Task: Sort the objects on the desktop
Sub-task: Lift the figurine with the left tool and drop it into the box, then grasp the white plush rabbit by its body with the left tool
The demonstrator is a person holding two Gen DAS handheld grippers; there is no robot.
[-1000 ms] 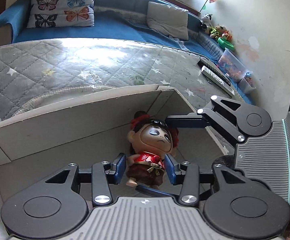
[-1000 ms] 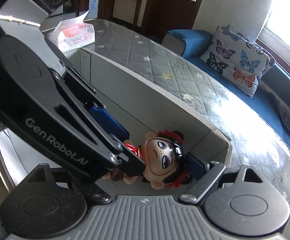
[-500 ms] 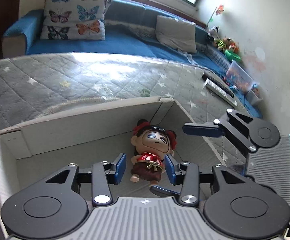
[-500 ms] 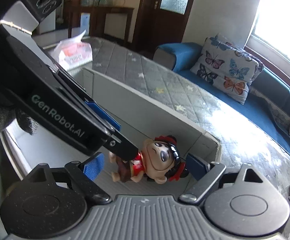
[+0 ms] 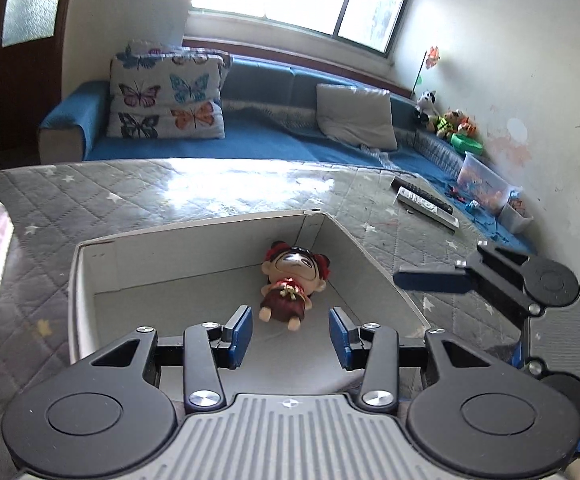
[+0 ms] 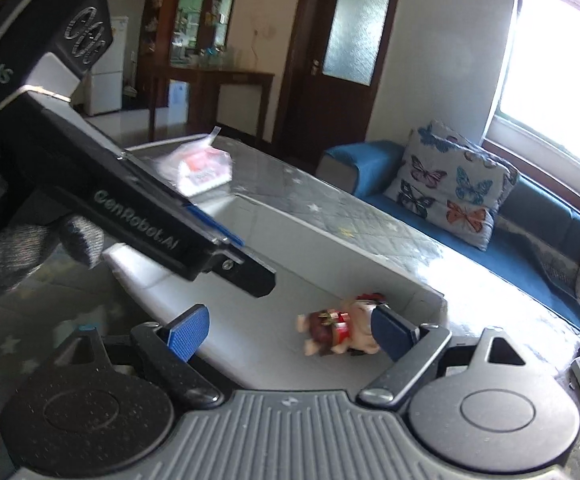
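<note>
Both grippers have drawn back, jaws spread and empty; the doll (image 5: 290, 286) lies alone inside the cardboard box (image 5: 194, 246).

A little doll (image 5: 290, 284) with red hair buns lies on its back inside an open white box (image 5: 194, 256). The box sits on a grey table with stars (image 5: 90, 200). The left gripper (image 5: 288, 334) hangs over the near part of the box. Its two blue pads are wide apart and hold nothing. The doll is a bit past them. The right gripper (image 5: 433, 282) pokes in from the right side, over the table. Two remotes (image 5: 423, 200) lie on the far right of the table.
</note>
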